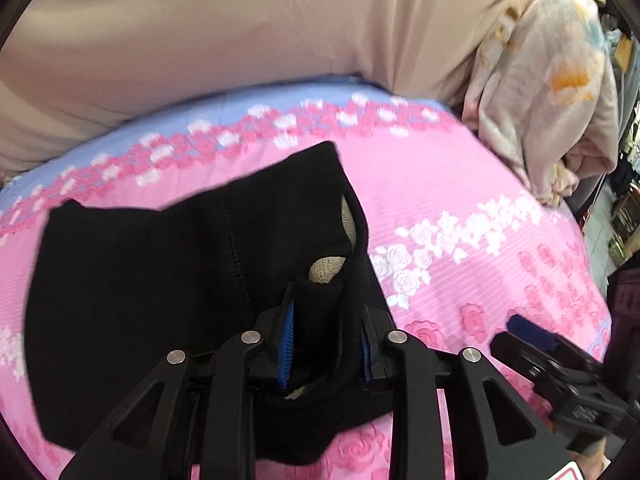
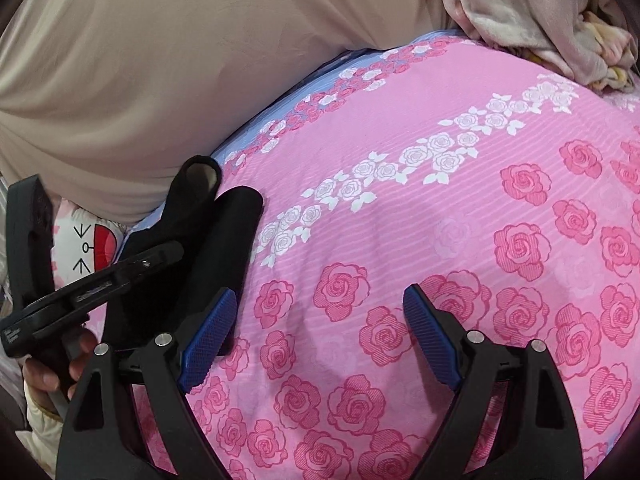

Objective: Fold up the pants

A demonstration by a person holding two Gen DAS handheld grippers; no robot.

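- The black pants (image 1: 132,280) lie bunched on the pink rose-print bedspread (image 2: 440,208), toward its edge where the blue band meets the beige pillow (image 1: 240,40); in the right wrist view they sit at the spread's left side.
- One edge of the cloth is gathered up into the left gripper (image 1: 326,328); a fleecy beige lining (image 1: 326,270) shows where the fabric opens just beyond the fingertips.
- The left gripper's jaws stand narrow with a thick fold of the pants between the blue pads; whether the pads press it firmly I cannot tell, as the view is blurred. Held by that edge, the cloth can probably be dragged over itself to make a fold.
- The right gripper (image 2: 316,320) hovers just beside the pants over bare bedspread, jaws spread wide and holding nothing, likely placed to take another edge or to smooth the cloth.
- A hand (image 2: 52,372) grips the left tool's handle at the lower left of the right wrist view.
- A crumpled pale floral blanket (image 1: 548,92) is heaped at the far corner, well apart from the pants.
- No container is visible in either view.
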